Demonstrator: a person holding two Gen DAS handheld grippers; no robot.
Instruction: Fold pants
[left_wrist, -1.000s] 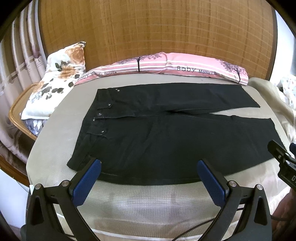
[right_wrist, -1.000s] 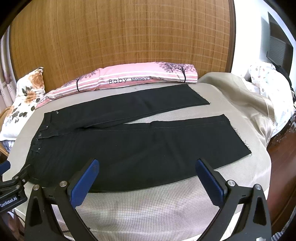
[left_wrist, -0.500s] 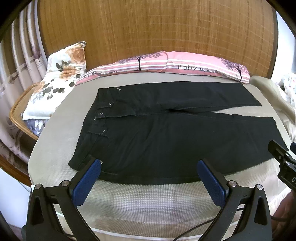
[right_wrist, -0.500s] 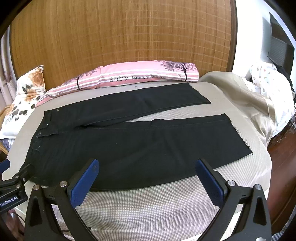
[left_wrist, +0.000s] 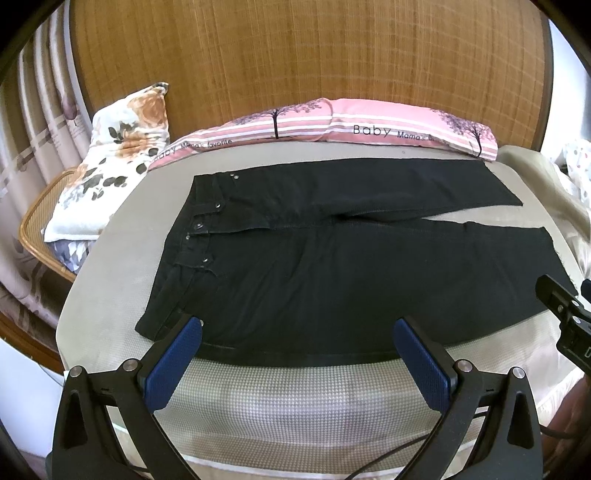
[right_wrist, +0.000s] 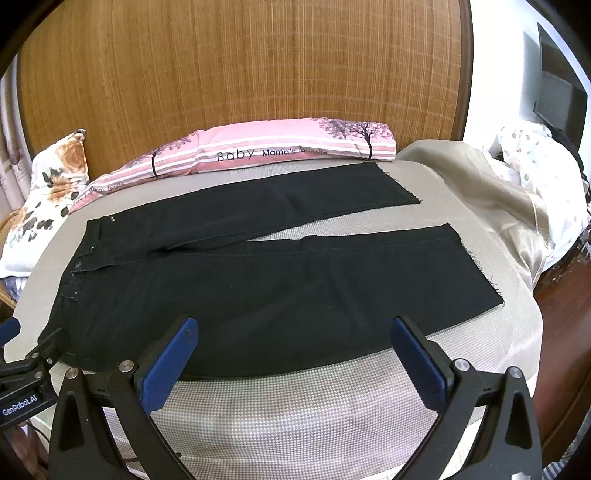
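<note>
Black pants (left_wrist: 332, 266) lie flat and spread on the bed, waistband to the left, both legs running right. The same pants (right_wrist: 258, 280) show in the right wrist view with a gap of mattress between the leg ends. My left gripper (left_wrist: 297, 328) hovers open over the near edge of the pants by the waist and hip, holding nothing. My right gripper (right_wrist: 293, 326) is open too, over the near leg's front edge. The right gripper's tip (left_wrist: 561, 306) peeks in at the left view's right side; the left gripper's body (right_wrist: 26, 380) shows at the other view's left.
The bed (left_wrist: 295, 398) has a beige checked cover. A pink striped pillow (left_wrist: 351, 123) lies along the bamboo headboard (left_wrist: 295, 55). A floral pillow (left_wrist: 110, 158) and a wicker stand (left_wrist: 33, 236) sit left. A beige blanket (right_wrist: 498, 206) is bunched right.
Both views shift slightly: the pants and pillows sit a little lower and to the right in the frames. Grippers stay open; the pants have not moved.
</note>
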